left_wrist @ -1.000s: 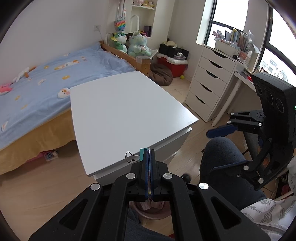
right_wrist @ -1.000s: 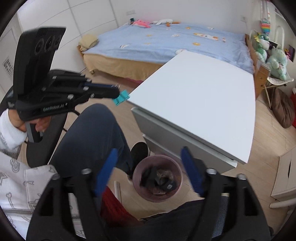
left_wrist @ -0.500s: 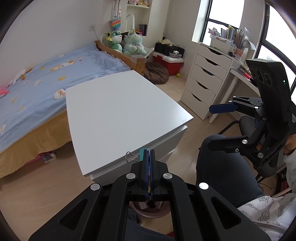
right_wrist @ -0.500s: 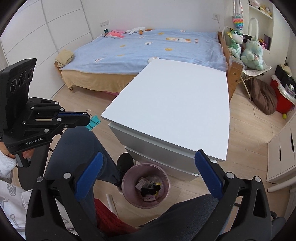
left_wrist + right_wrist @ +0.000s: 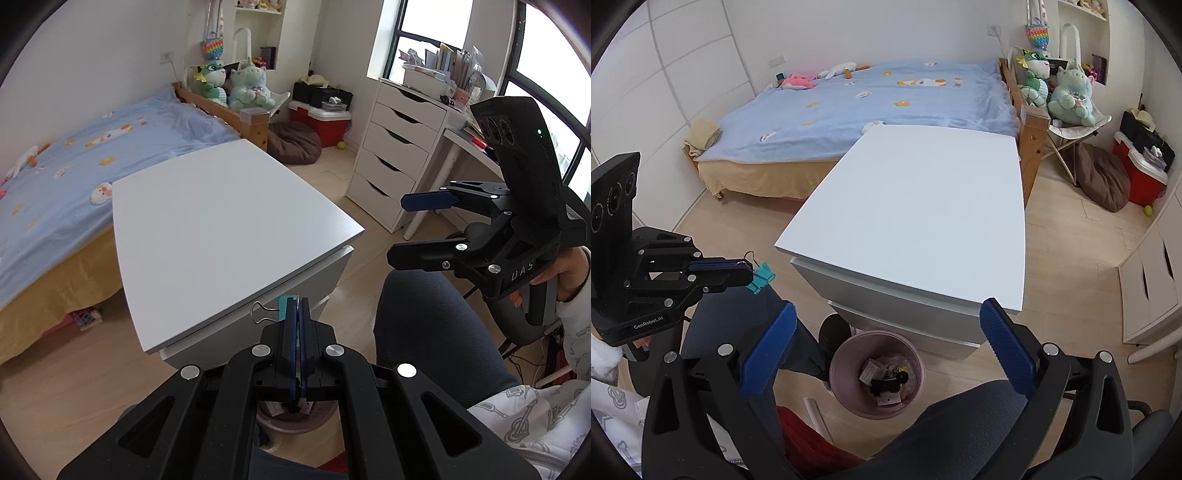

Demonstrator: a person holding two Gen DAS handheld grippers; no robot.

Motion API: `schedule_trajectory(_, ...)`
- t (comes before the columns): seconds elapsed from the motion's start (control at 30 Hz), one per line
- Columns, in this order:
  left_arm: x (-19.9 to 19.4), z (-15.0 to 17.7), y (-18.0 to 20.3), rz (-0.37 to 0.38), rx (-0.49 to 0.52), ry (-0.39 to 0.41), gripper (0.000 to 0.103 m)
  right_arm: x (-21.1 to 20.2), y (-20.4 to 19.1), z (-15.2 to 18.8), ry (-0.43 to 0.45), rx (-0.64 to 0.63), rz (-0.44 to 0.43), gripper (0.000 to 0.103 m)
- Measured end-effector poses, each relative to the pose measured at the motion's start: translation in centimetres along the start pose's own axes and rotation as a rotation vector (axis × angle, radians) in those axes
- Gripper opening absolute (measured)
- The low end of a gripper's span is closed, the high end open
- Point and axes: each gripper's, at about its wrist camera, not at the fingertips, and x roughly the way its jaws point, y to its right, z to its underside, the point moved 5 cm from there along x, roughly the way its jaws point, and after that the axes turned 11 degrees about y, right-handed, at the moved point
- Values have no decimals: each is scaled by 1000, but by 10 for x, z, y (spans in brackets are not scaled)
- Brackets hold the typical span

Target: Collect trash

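Note:
My left gripper (image 5: 295,306) is shut on a teal binder clip (image 5: 283,307), whose wire handle sticks out to the left by the white table's near edge. In the right wrist view the binder clip (image 5: 760,276) hangs at the tip of the left gripper (image 5: 746,267), above a person's knee. My right gripper (image 5: 886,314) stands wide open with nothing between its blue pads (image 5: 768,350). Below it on the floor is a pink trash bin (image 5: 842,354) holding several scraps. The left wrist view shows the right gripper (image 5: 406,229) open at the right, and only a sliver of the trash bin (image 5: 295,424).
The white table (image 5: 916,214) stands against a bed (image 5: 871,107) with a blue cover. A person's legs in dark trousers (image 5: 436,325) sit beside the bin. A white drawer unit (image 5: 395,155), a brown beanbag (image 5: 1102,177) and a red cooler (image 5: 1145,177) line the right.
My right gripper's jaws spread wider, and it rose and rolled, so the bin now sits between its fingers. The left gripper stayed shut on the binder clip and hardly moved.

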Motion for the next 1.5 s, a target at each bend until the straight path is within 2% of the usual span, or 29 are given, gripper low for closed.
schedule_trajectory(0.37, 1, -2, 11, 17, 23, -4, 2, -6, 8, -4, 20, 42, -3, 98)
schedule_trajectory(0.4, 1, -2, 11, 16, 22, -2, 10, -7, 9, -4, 21, 43, -1, 98)
schedule_trajectory(0.43, 1, -1, 10, 19, 20, -4, 13, -7, 9, -4, 22, 46, -1, 98)
schedule_trajectory(0.47, 2, -1, 10, 12, 21, -5, 28, -7, 9, -4, 23, 48, -2, 98)
schedule_trajectory(0.5, 2, -1, 8, 5, 18, -5, 53, -7, 9, -5, 24, 49, -1, 98)
schedule_trajectory(0.53, 2, -1, 7, 7, 7, 1, 62, -7, 9, -5, 24, 50, 1, 98)
schedule_trajectory(0.6, 1, -2, 3, -5, -11, 14, 86, -7, 9, -5, 25, 51, 3, 98)
schedule_trajectory(0.87, -1, -3, -13, -58, -72, 41, 95, -7, 8, -4, 30, 53, -17, 100)
schedule_trajectory(1.23, -5, -9, -33, -121, -115, 82, 95, -2, 6, -12, 19, 45, 30, 100)
schedule_trajectory(1.5, -4, -34, -50, -187, -112, 124, 95, 1, 3, -42, 69, -6, 64, 100)
